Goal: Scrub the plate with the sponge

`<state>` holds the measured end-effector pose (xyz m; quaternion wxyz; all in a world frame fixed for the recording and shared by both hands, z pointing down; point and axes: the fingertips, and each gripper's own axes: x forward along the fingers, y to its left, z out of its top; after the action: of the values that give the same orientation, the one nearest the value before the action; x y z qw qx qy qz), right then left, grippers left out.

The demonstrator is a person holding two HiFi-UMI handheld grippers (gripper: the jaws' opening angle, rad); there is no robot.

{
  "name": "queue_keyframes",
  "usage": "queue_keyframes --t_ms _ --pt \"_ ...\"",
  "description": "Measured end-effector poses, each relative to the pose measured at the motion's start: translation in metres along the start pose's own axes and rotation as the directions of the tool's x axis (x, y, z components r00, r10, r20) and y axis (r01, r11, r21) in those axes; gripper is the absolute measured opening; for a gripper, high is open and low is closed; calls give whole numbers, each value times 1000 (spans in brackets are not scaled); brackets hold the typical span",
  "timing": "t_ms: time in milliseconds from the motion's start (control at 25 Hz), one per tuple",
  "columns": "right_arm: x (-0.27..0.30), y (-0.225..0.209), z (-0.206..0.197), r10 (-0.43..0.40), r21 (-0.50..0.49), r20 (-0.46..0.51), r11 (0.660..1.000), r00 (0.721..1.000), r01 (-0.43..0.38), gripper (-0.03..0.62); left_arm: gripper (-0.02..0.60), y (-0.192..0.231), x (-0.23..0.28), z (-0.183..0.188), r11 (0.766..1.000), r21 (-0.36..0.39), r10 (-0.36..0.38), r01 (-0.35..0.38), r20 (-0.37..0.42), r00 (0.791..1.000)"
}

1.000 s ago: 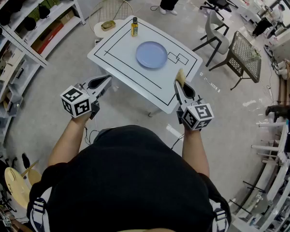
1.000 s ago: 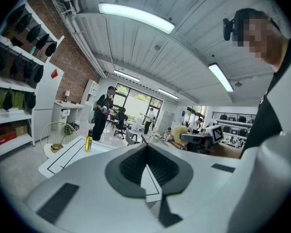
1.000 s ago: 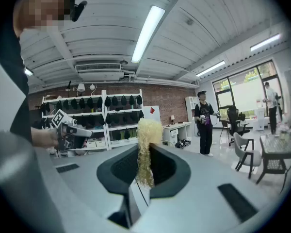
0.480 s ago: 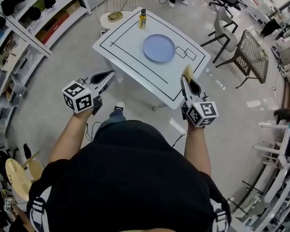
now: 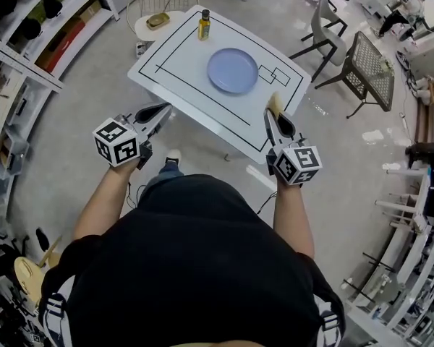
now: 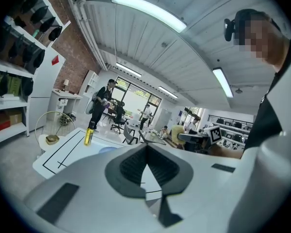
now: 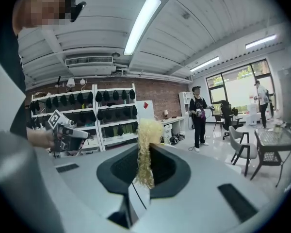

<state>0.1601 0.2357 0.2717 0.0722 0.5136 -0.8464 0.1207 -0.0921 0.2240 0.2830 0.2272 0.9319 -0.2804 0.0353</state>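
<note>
Right gripper (image 5: 273, 118) first: its jaws are clenched on the sponge (image 5: 275, 105), a pale yellow, stringy pad that pokes up past the tips. The right gripper view confirms it, with the sponge (image 7: 145, 140) pinched dead centre between the two jaws and its frayed top standing above them. The gripper is held in the air at the near right corner of the table (image 5: 175, 58), not touching it.

Over to the left gripper (image 5: 160, 110): jaws pressed together, tips meeting, nothing between them, as the left gripper view (image 6: 145, 147) shows. It sits off the table's near left edge, over the floor, well apart from the right one.

Out on the white table, marked with black lines, the plate (image 5: 232, 70) lies flat: round, pale blue, right of centre. It is beyond both grippers and neither touches it; the sponge is the nearer of the two to it, but clear of its rim.

At the far edge of the table a small yellow bottle (image 5: 203, 24) with a dark cap stands upright. Just beyond that corner is a round side table (image 5: 146, 31) with a wire back. Shelves (image 5: 29, 27) run along the left, and a grey chair (image 5: 324, 29) stands to the right.
</note>
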Motion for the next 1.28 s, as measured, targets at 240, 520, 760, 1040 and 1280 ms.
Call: queue_keyframes --t_ms 240,520,760,1040,1280 --pt "46 -3 8 -35 13 -5 999 999 35 38 8 47 16 20 999 6 -38 38 -20 999" --pt "86 -15 18 -81 18 -14 996 997 82 38 8 90 40 45 997 7 -80 80 -27 996" --pt "105 -20 24 -128 26 -21 991 992 129 38 8 113 56 61 991 24 -128 130 -47 991" --pt "124 -17 32 -172 17 -24 985 985 173 38 8 139 62 72 984 25 -177 178 -62 982" --pt "146 -6 40 -194 9 -19 981 981 194 38 8 163 59 80 978 24 -207 209 -73 976"
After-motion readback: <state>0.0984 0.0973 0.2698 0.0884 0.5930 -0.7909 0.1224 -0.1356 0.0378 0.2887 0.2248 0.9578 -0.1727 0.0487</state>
